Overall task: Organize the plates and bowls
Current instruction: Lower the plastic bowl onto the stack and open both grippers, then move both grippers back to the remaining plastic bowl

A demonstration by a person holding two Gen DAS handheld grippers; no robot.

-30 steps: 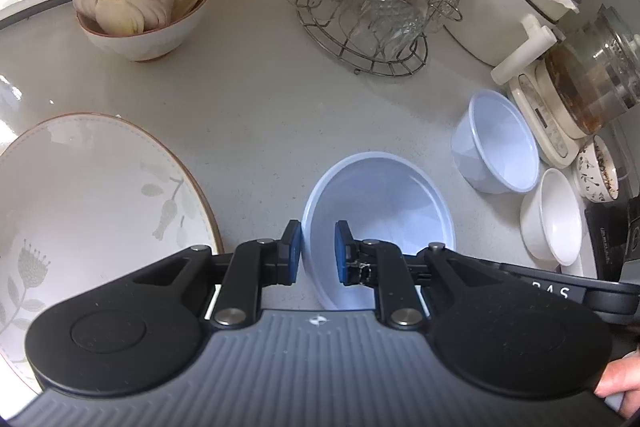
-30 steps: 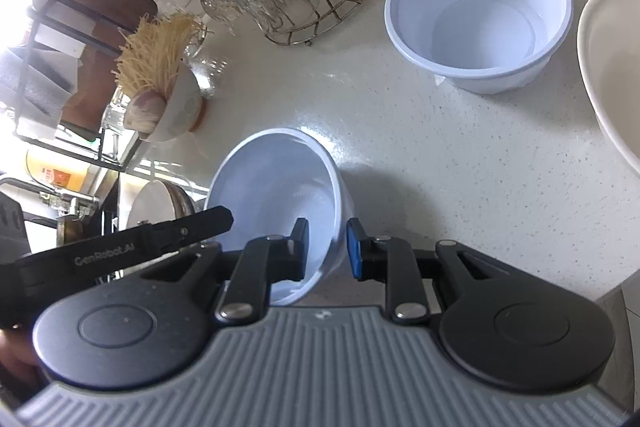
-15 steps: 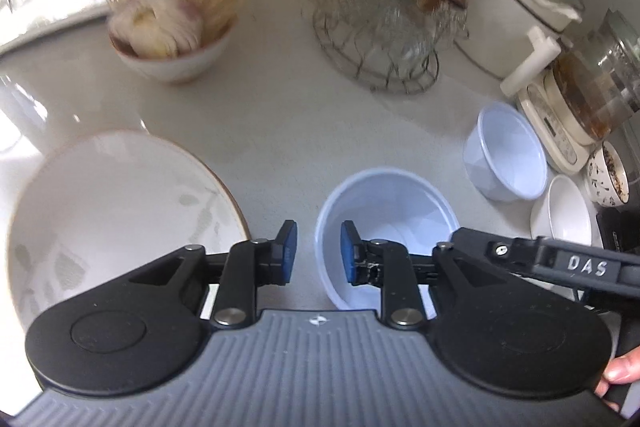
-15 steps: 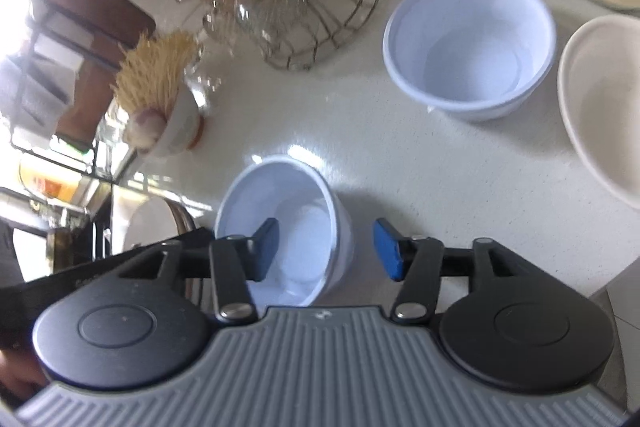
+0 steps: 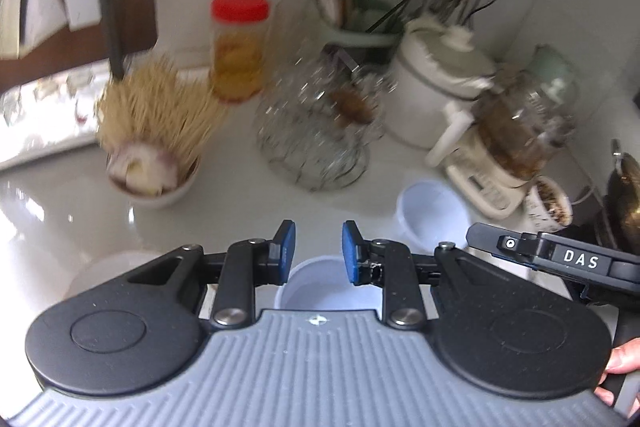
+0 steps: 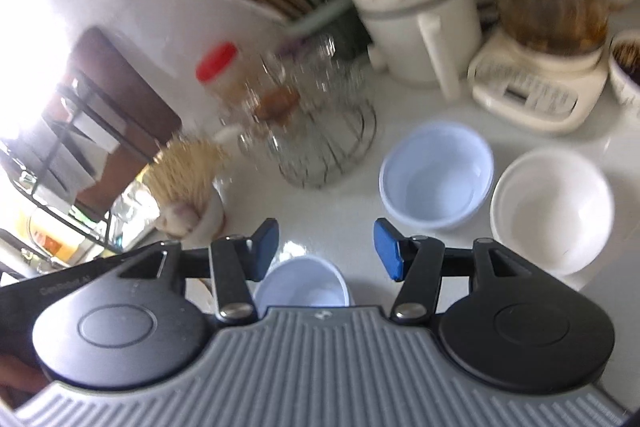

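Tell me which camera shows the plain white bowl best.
The right wrist view: the white bowl sits whole and unobstructed beside a pale blue bowl. The left wrist view shows nothing of it that I can make out.

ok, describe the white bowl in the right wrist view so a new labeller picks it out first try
Start at the cream appliance base carrying the glass jug of brown liquid, at the back right of the counter. In front of it two empty bowls sit side by side. The white bowl is the right-hand one, nearest the frame edge; its neighbour is a pale blue bowl.
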